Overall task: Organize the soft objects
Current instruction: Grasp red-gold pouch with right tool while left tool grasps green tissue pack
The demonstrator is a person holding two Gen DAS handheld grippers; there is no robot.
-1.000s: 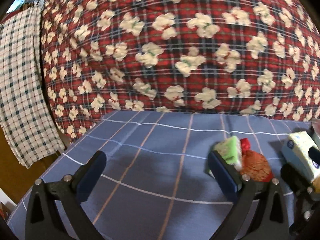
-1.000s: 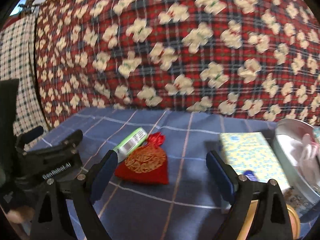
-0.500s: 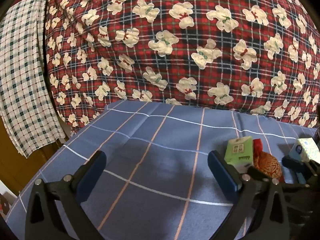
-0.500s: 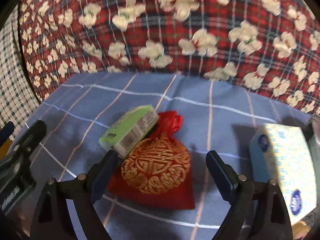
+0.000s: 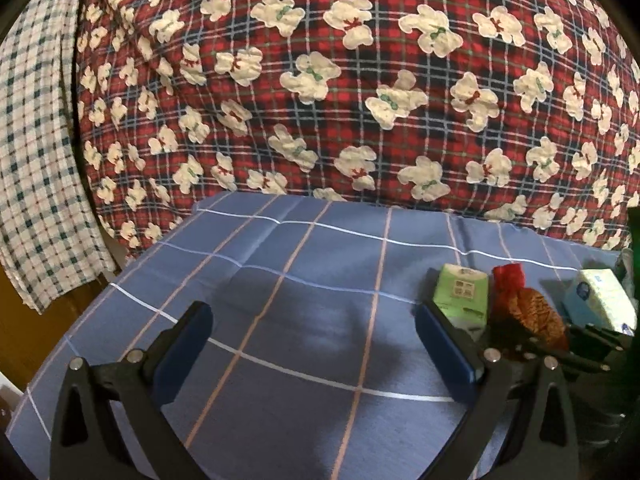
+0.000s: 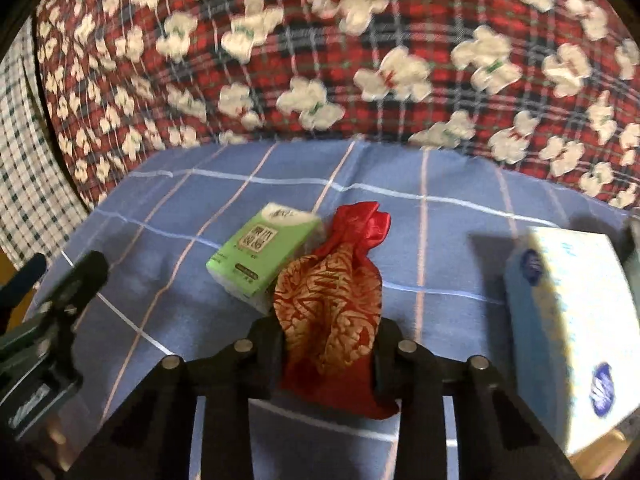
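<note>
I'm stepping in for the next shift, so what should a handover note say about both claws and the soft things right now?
Right claw: jaws have just closed on the red pouch, squeezing its lower half on the blue checked cloth.
Left claw: open, nothing between its jaws, over bare cloth.
Green tissue pack lies touching the pouch's left side; the pale tissue box sits apart on the right.
Done: pouch gripped.
Left: lift and place the pouch, then the pack and the box, probably.

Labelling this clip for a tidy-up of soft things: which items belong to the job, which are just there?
Job: red-and-gold drawstring pouch squeezed in right gripper; green tissue pack; pale blue tissue box.
Just there: teddy-print plaid quilt; blue checked sheet; checked cloth.
</note>
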